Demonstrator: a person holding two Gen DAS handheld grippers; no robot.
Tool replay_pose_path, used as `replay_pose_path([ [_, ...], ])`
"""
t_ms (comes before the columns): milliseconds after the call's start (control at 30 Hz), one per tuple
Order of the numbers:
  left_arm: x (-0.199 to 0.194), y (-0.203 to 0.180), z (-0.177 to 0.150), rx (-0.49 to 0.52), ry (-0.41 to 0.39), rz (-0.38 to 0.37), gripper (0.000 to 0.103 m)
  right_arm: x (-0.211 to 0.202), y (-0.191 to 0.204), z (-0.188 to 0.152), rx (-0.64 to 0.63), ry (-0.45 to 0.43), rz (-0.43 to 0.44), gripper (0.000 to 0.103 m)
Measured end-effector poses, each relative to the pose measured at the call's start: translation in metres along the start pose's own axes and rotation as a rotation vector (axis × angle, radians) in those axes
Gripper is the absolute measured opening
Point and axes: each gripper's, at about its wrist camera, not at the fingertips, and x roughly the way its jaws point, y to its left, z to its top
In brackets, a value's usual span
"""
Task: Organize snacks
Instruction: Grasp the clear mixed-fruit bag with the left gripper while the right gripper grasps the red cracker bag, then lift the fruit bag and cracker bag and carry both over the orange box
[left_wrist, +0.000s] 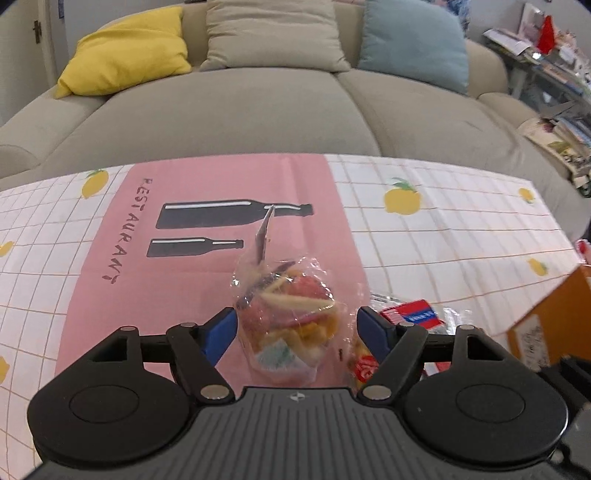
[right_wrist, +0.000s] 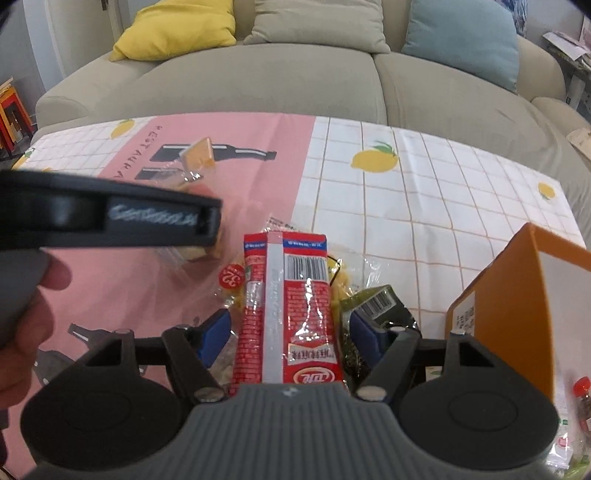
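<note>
Now, my left gripper had jaws spread around clear candy bag on pink desk cloth. Right gripper jaws parted, flanking red snack packet; orange box just right.

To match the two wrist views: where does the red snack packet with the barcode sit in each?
Left wrist: red snack packet only partly visible, lower right, beside the right finger.
Right wrist: red snack packet centre bottom, between the open fingers.
Shared landmark: orange box at the right.
</note>
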Motion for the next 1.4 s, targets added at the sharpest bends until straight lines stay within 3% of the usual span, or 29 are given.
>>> replay_pose_path([
  [133,0.012,0.0,0.002,-0.019,0.025,0.017,0.085,0.006,0.0,0.001,0.005,0.015,-0.003,0.062],
  [267,0.014,-0.001,0.004,-0.021,0.027,0.018,0.074,0.007,-0.001,0.001,0.016,0.017,0.0,0.06],
  [567,0.003,-0.001,-0.003,-0.018,0.04,0.012,0.064,0.006,-0.003,0.002,0.037,0.031,-0.002,0.056],
  [700,-0.008,0.004,-0.011,-0.045,0.05,0.017,0.063,0.006,-0.002,0.003,0.032,0.03,-0.022,0.044],
  [867,-0.029,0.016,-0.019,-0.098,0.039,0.006,0.062,-0.001,-0.006,0.006,0.052,0.031,-0.022,0.038],
  [1167,-0.068,0.03,-0.044,-0.178,0.046,-0.008,0.062,-0.026,-0.015,0.0,0.136,0.029,0.074,0.035],
  [1400,-0.102,0.022,-0.058,-0.184,0.028,-0.038,0.062,-0.058,-0.015,-0.011,0.173,-0.004,0.122,0.035],
])
